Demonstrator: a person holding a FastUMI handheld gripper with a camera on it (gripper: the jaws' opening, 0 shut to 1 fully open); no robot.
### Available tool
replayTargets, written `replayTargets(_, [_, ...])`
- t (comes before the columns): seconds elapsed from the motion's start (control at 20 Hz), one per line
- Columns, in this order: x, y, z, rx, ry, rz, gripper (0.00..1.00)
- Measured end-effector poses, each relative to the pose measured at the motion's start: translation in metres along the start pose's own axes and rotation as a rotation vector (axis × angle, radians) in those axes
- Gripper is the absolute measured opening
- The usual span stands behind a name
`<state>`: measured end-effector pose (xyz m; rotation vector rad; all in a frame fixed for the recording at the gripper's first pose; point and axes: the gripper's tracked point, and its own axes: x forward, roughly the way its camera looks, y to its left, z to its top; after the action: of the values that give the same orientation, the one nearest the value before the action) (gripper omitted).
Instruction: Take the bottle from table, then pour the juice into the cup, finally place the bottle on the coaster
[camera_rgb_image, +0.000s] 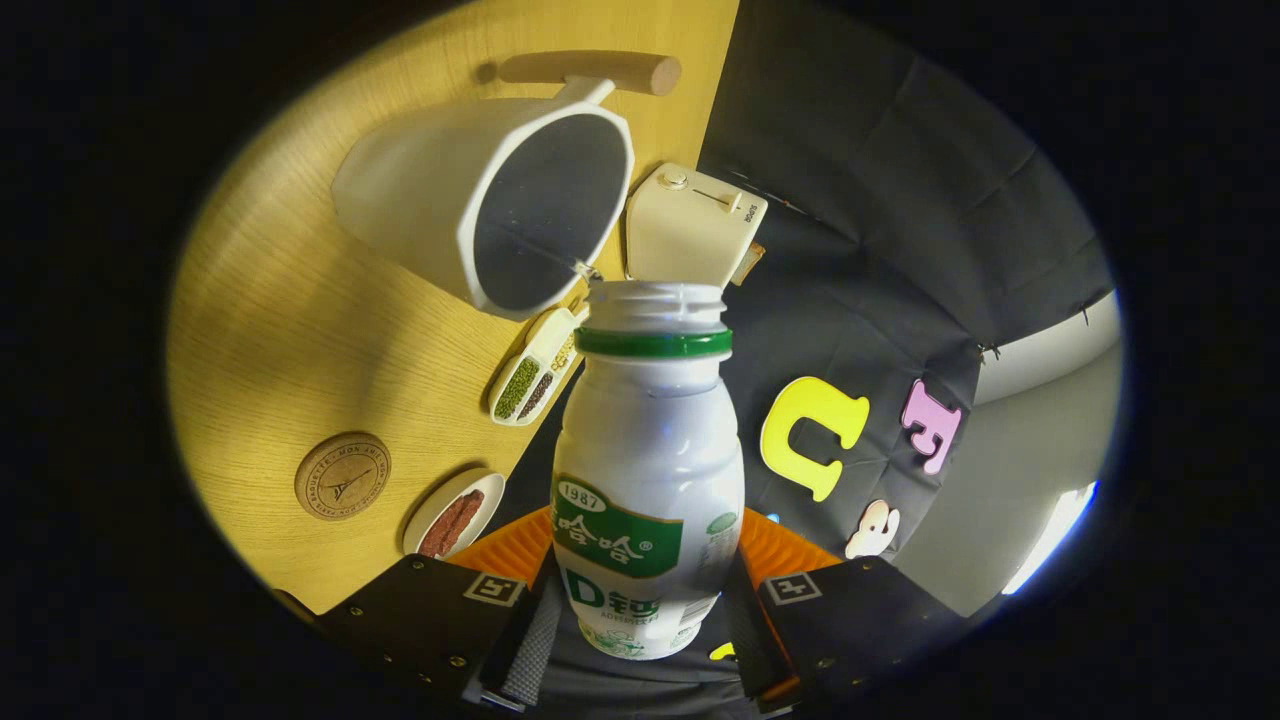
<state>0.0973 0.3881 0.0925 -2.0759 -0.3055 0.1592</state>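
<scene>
Bottle (648, 470) sits clamped between the jaws of the gripper (640, 620) at lower centre, uncapped, its long axis running straight ahead of them. Its open mouth lies just right of the white cup's (480, 200) rim at upper left, while the round coaster (342, 476) lies on the worktop (270, 330) at lower left.

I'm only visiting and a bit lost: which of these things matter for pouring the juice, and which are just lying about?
Part of the job:
- bottle, open-topped, clamped between the tongs
- white cup with wooden handle
- round coaster

Just lying about:
- cream toaster
- divided tray of beans
- small dish of something reddish-brown
</scene>
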Motion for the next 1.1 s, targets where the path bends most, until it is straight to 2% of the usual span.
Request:
replayTargets(0.35, [-0.001,-0.003,-0.001,-0.009,0.001,-0.042,0.72])
replayTargets(0.7, [-0.009,-0.008,-0.012,0.055,0.025,-0.055,0.72])
replayTargets(1.1, [-0.006,-0.010,0.004,0.105,0.006,-0.064,0.72])
